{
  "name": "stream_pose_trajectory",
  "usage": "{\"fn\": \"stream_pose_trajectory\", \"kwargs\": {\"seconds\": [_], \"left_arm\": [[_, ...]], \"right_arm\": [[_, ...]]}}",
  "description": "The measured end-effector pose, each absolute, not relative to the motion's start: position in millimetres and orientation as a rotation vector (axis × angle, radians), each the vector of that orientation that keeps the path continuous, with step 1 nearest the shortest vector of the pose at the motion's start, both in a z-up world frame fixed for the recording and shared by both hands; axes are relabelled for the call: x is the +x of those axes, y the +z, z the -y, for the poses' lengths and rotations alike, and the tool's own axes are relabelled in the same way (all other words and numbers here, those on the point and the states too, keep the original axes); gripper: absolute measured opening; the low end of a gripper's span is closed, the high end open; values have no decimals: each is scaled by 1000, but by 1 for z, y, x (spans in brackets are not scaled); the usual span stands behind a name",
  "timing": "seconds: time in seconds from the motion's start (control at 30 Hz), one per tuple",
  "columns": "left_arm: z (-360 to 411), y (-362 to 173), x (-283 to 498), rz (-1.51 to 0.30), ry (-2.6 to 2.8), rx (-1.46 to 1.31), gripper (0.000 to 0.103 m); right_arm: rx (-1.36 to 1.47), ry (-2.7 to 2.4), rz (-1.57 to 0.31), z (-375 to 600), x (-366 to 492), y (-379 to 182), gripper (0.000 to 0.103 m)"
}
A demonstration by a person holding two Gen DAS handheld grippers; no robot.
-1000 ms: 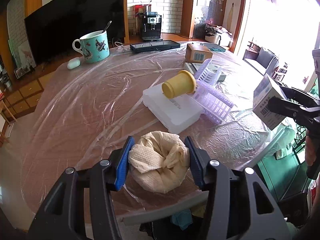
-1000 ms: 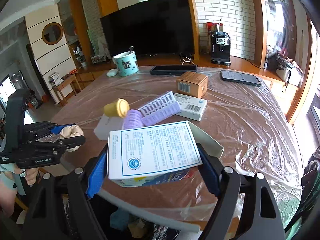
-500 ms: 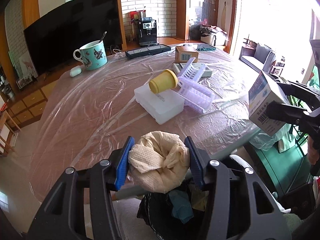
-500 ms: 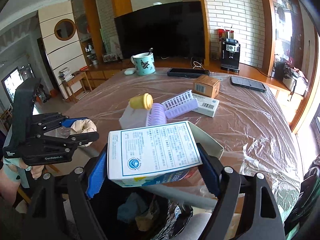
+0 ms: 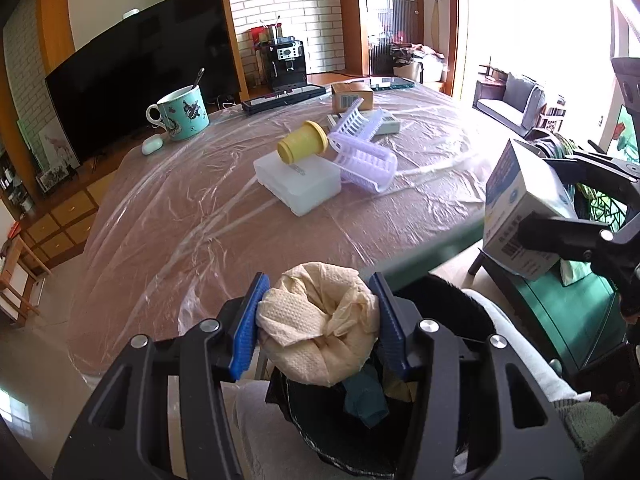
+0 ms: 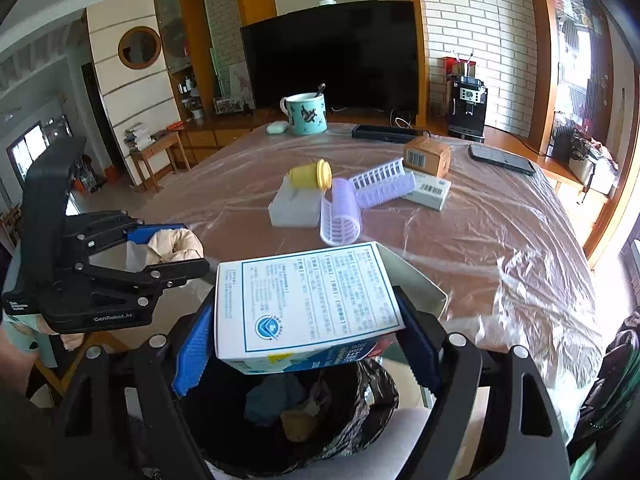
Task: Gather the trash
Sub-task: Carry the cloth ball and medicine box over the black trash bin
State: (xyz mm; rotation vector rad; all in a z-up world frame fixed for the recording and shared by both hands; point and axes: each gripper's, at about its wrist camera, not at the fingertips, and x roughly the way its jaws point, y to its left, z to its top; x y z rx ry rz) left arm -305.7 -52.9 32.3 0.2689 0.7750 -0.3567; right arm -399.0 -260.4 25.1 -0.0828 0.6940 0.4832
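Left wrist view first, reading left to right: at ten o'clock on the plastic-covered table [image 5: 168,240] I see the teal mug [image 5: 183,114] with a spoon handle sticking out of it; what else it holds I cannot tell. Toward twelve o'clock a yellow cup [image 5: 303,147] lies tipped on its side on a white plastic box [image 5: 298,184], its inside hidden from me, with lilac racks [image 5: 366,152] just beside it. Low at six o'clock my left gripper [image 5: 318,322] has its blue pads clamped on a crumpled beige paper wad [image 5: 320,328], which hangs over the black-lined trash bin [image 5: 304,428]. At three o'clock my right gripper [image 5: 560,216] carries the white and blue carton [image 5: 516,216].

In the right wrist view, the left gripper [image 6: 176,254] shows at nine o'clock, the paper wad [image 6: 176,244] pinched between its fingers. At six o'clock the right gripper [image 6: 308,332] has its pads pressed on both sides of the carton [image 6: 304,304], directly above the trash bin [image 6: 368,412]. Inside the bin I can make out a dark blue scrap [image 6: 268,398] and a brownish crumpled piece [image 6: 298,420].
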Motion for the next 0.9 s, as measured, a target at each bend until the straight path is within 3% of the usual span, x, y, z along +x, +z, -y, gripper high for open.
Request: {"fn": "stream_pose_trajectory", "kwargs": {"seconds": [0.9], "left_arm": [[59, -15, -339, -874, -359, 326, 53]], "right_arm": [[-226, 391, -769, 237, -426, -26, 80]]}}
